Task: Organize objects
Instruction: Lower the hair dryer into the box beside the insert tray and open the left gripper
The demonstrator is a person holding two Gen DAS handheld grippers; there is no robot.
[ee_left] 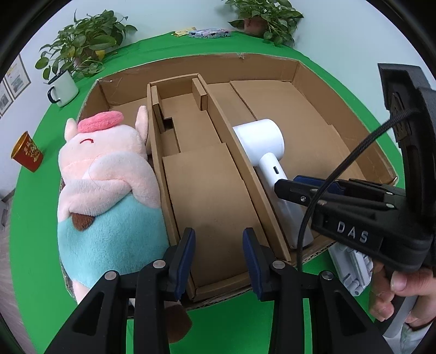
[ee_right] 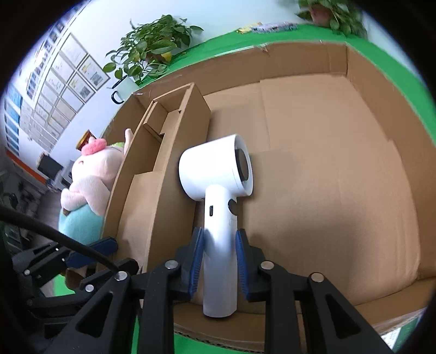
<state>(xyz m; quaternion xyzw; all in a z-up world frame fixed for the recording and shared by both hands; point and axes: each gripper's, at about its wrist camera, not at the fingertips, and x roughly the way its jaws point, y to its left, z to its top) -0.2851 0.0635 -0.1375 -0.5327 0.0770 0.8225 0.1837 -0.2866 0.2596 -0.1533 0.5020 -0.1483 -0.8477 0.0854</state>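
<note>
While the right tongs clamp the handle of a white hair dryer, their blue pads pressing on either side of it, the dryer stands in the wide right-hand compartment of a shallow cardboard box, low centre in the right wrist view, its round head turned toward the right of the frame.

Item: left tongs, lower centre of the left wrist view. Jaws parted, nothing between them; they hang above the narrow middle compartment.

Item: cardboard insert, centre of the left wrist view. It forms the middle compartment, with stepped cardboard levels inside.

Item: plush pig, left of that frame. Pink body, blue lower half, pink cap; it lies in the left compartment, against the insert's wall.

Item: green worktop, under and around the box.

Item: white enamel mug, upper left, beside a potted plant.

Item: red paper cup, far left edge, on the worktop, apart from the box.

Item: second potted plant, top of frame.

Item: a hand, lower right, on the right tongs' grip.
</note>
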